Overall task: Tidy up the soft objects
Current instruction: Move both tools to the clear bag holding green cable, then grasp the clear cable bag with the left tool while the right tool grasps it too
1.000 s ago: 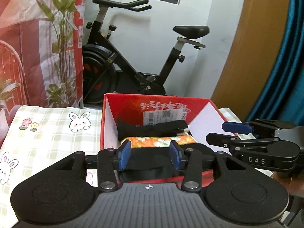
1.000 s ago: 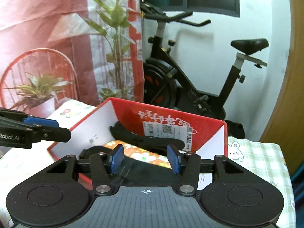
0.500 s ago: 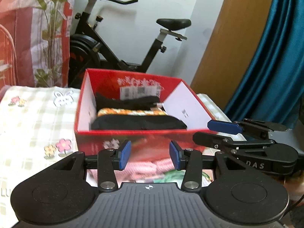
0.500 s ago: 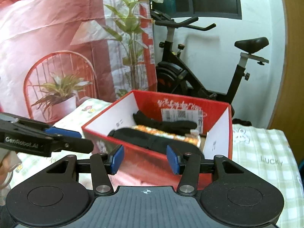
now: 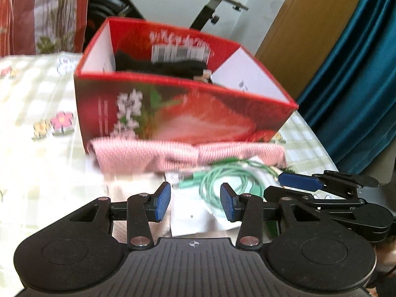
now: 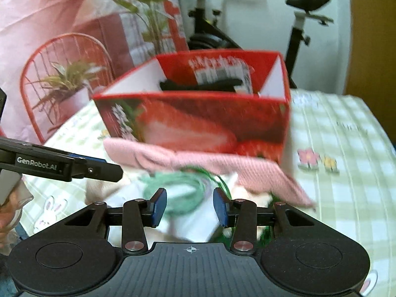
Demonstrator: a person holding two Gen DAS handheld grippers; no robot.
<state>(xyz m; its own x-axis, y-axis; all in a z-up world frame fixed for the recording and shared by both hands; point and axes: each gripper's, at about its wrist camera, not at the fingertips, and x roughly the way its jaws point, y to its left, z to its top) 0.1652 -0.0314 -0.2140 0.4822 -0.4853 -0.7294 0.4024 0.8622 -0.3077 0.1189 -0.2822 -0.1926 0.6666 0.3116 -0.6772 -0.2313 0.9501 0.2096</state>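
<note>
My left tongs (image 5: 195,204) and right tongs (image 6: 190,206) both gape empty, the right's jaws just narrowing, above the green cable (image 5: 222,185); pink cloth (image 5: 173,156) lies beyond, against the red box (image 5: 183,113).

The red box (image 5: 178,113) looks like glossy printed cardboard, with plain white paper inside. The pink cloth (image 5: 173,156) by its front wall is soft and ribbed, like knit. The green cord (image 5: 222,180) looks like smooth plastic. The tablecloth (image 6: 346,173) is matt checked cloth. The left gripper (image 5: 195,204) has matt black plastic arms, shiny metal screws and blue pads (image 5: 162,204).
</note>
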